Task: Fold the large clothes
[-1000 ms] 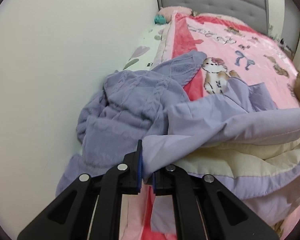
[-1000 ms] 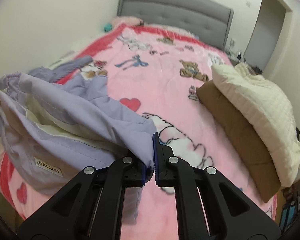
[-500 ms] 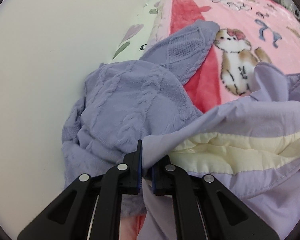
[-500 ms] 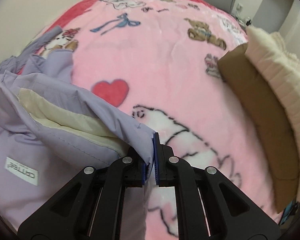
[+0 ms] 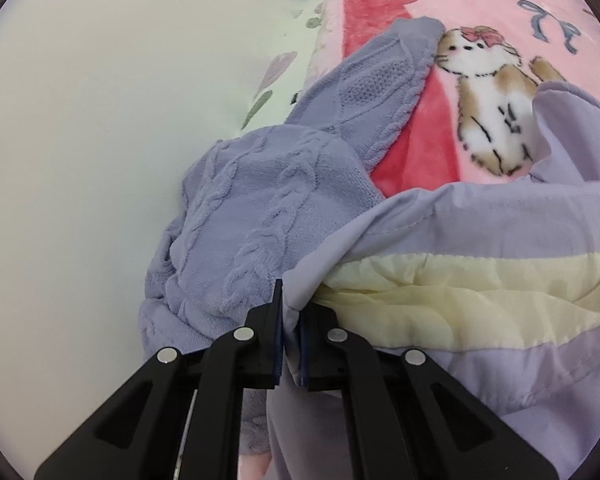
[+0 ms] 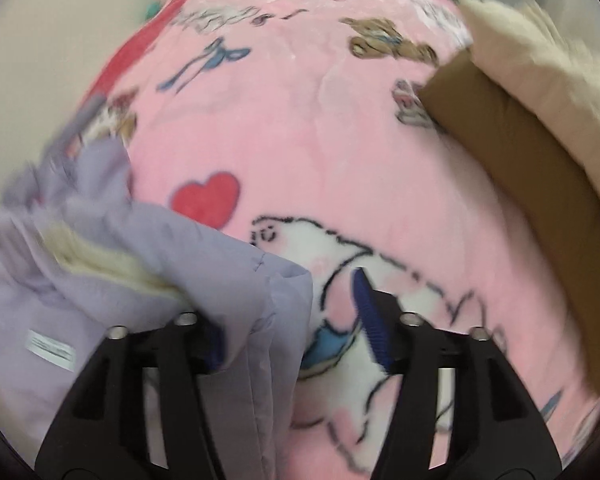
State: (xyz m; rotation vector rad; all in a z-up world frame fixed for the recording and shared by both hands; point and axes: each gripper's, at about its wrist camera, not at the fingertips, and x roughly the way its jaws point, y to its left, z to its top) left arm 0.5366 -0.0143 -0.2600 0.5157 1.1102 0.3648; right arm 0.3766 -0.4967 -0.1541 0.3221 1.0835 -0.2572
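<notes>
A lilac jacket (image 5: 480, 384) with a pale yellow band lies across the pink blanket (image 5: 384, 12). My left gripper (image 5: 290, 320) is shut on the jacket's corner edge. In the right wrist view the same lilac jacket (image 6: 112, 288) is bunched at the lower left, its white label showing. My right gripper (image 6: 296, 312) has its jaws opening; the jacket's edge drapes against the left finger and no pad presses on it. The blue pad of the right finger (image 6: 370, 316) stands bare over the blanket.
A lilac cable-knit sweater (image 5: 268, 208) lies heaped against the white wall (image 5: 100, 160) at the bed's left side. A brown cushion (image 6: 520, 184) and a cream pillow (image 6: 552, 64) rest on the blanket (image 6: 300, 120) at the right.
Both grippers have sunk toward the bed with the jacket. The right gripper's jaws have sprung apart and let go of the jacket's edge; the left stays clamped.
</notes>
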